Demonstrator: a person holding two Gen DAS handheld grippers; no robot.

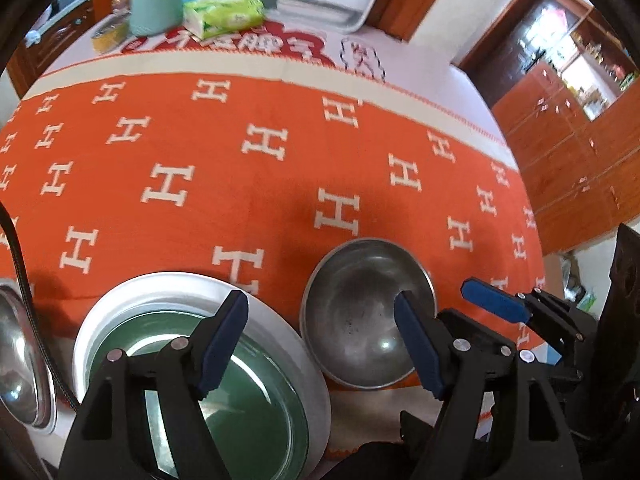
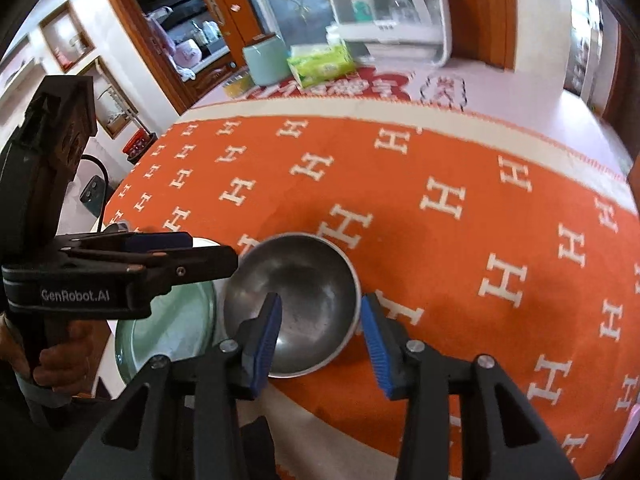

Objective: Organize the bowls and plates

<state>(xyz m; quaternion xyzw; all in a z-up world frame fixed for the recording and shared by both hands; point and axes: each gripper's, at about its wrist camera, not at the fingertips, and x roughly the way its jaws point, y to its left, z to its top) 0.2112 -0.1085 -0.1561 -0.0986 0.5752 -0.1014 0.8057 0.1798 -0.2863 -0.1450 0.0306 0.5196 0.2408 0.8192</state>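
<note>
Two grippers hung over a worktop (image 1: 248, 208) draped in orange woven cloth patterned with white H shapes. Low in the left wrist view, the left gripper (image 1: 320, 344) had its fingers spread and empty above a glossy green plate (image 1: 256, 404) nested in a wider white plate (image 1: 280, 332). Beside them sat a round, dull steel bowl (image 2: 296, 300), its right rim between the right gripper's (image 2: 322, 340) spread blue-padded fingers. A tissue pack (image 2: 320, 65) lay at the upper centre.
</note>
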